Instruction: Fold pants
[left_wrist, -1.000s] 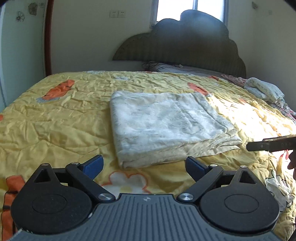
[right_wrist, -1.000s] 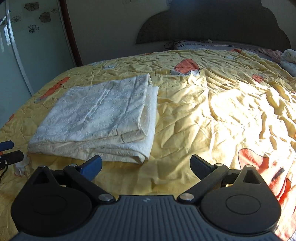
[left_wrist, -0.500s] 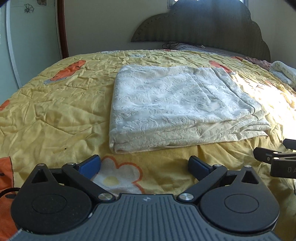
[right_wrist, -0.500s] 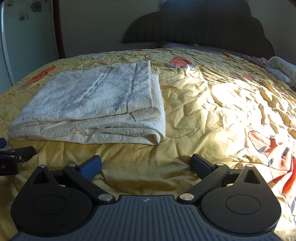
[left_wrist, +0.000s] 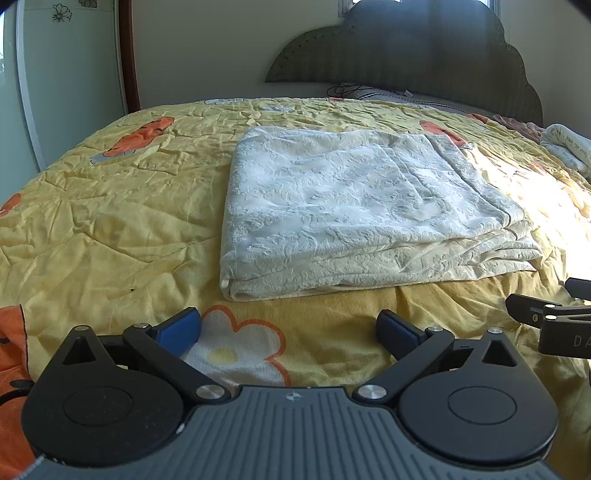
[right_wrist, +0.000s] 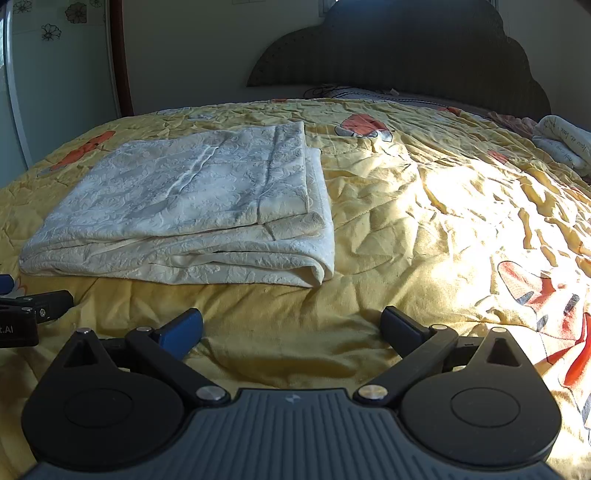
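The cream textured pants lie folded into a flat rectangle on the yellow bedspread; they also show in the right wrist view. My left gripper is open and empty, low over the bedspread just in front of the near folded edge. My right gripper is open and empty, in front of the pants' near right corner. Each gripper's fingers show at the edge of the other view: the right gripper's fingers and the left gripper's fingers.
A dark headboard stands at the far end with a pillow and cable below it. A rolled white cloth lies at the far right of the bed. A wardrobe door stands on the left.
Both grippers have dropped lower and moved closer to the near edge of the folded pants. The pants have not moved.
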